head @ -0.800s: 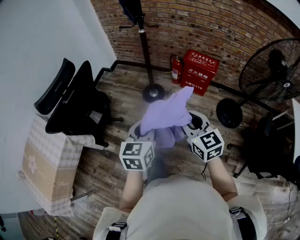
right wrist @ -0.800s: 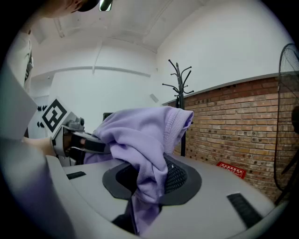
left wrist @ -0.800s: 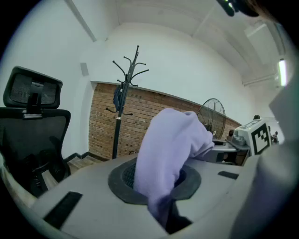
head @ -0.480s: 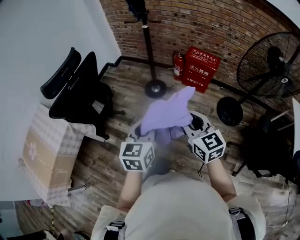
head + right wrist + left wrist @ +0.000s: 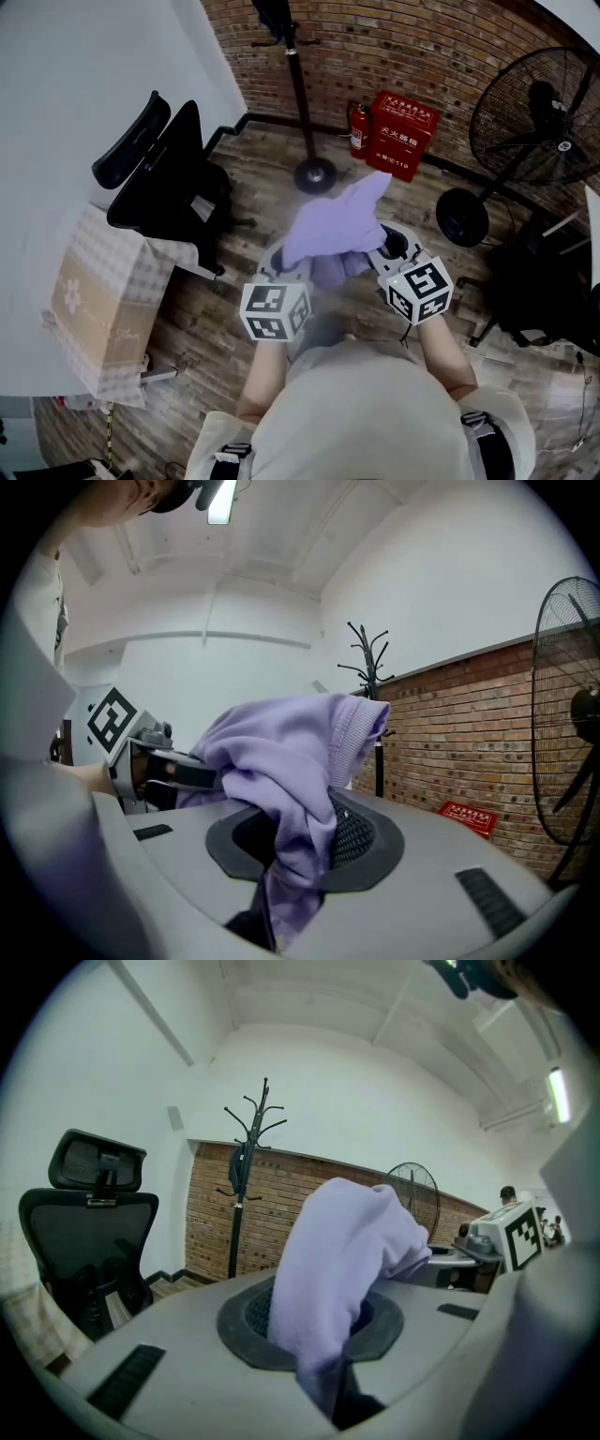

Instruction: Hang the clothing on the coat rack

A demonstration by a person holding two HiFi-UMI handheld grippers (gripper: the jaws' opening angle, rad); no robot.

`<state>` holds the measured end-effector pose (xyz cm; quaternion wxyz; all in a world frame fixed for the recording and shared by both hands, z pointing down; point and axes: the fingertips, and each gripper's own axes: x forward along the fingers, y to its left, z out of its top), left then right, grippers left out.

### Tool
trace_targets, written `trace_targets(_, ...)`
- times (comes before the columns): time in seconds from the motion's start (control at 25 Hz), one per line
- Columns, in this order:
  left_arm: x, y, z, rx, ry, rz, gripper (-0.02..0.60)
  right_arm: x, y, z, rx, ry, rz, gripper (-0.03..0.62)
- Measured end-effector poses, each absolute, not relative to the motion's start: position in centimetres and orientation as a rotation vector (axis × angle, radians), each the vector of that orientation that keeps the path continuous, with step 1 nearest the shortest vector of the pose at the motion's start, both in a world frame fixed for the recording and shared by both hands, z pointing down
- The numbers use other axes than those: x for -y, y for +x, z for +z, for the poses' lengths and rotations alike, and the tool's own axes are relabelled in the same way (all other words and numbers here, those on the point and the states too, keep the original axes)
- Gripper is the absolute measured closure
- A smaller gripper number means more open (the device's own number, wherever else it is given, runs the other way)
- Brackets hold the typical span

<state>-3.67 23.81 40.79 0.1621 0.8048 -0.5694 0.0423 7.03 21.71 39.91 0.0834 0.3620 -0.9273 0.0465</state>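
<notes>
Jaws: left gripper (image 5: 330,1365) and right gripper (image 5: 281,892) each clamped on a fold of the purple garment (image 5: 333,230), which is bunched between and above them | Ahead of jaws: coat rack (image 5: 302,103), well apart | Risk: narrow pinches may slip; bunched cloth may fail to catch on the rack | Change: grip unchanged; rack and chair (image 5: 164,183) shifted slightly in the head view.

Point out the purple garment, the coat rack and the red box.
purple garment (image 5: 330,230), head view, middle of the bunched cloth.
coat rack (image 5: 301,98), head view, on its black pole.
red box (image 5: 401,137), head view, on its top face.
</notes>
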Motion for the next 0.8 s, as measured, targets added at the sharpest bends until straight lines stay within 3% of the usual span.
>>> trace_targets(0.8, -24.2, -2.9, 39.8, 1.613, 2.328, 0.104, 0.529, -22.2, 7.7, 39.1, 2.798, 1.082, 0.161, 0.502)
